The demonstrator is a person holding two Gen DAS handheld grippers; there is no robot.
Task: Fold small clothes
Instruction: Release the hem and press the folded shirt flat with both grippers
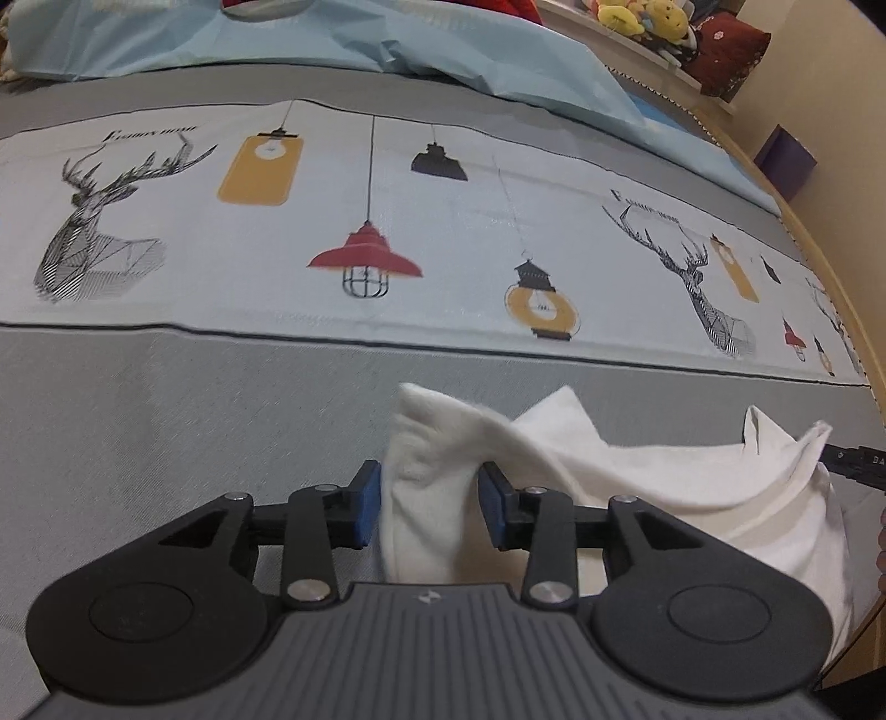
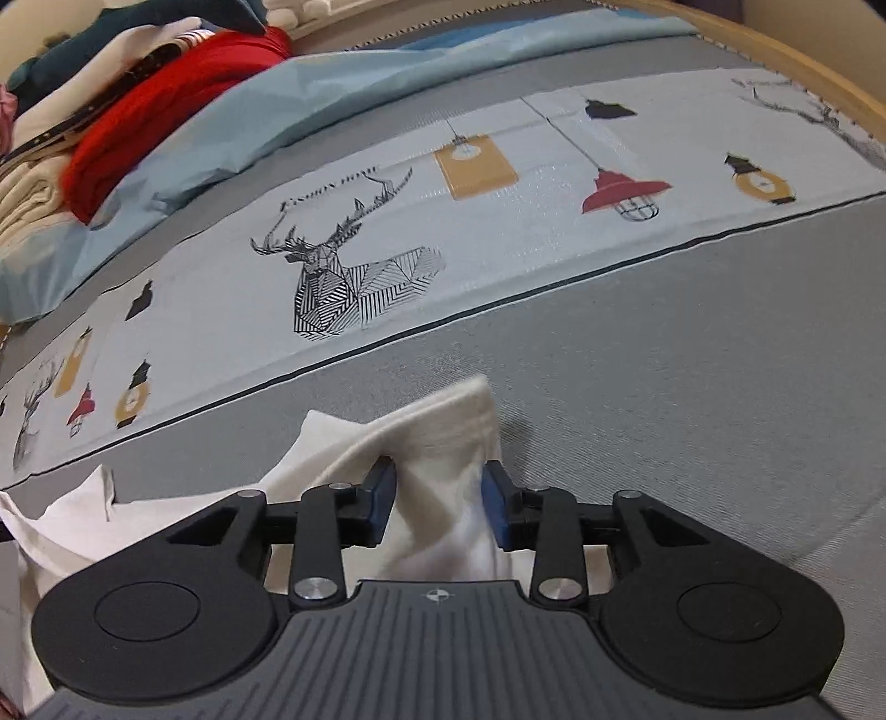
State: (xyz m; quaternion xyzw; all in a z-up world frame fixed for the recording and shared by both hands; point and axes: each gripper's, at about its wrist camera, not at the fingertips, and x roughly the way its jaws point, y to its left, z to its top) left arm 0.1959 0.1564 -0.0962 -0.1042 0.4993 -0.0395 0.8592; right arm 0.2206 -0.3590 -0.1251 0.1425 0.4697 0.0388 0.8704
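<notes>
A bed fills both views, covered by a grey sheet with a pale printed band of stag heads and hanging lamps running across it. Beyond the band lies a crumpled light-blue cover; a pile of clothes, red on top, rests on it in the right view. Plush toys sit on a ledge by a cream wall. The white garment lies bunched on the grey part of the bed. The left hand-held gripper stands spread, a fold of the garment between its blue pads. The right hand-held gripper is likewise spread around another fold.
</notes>
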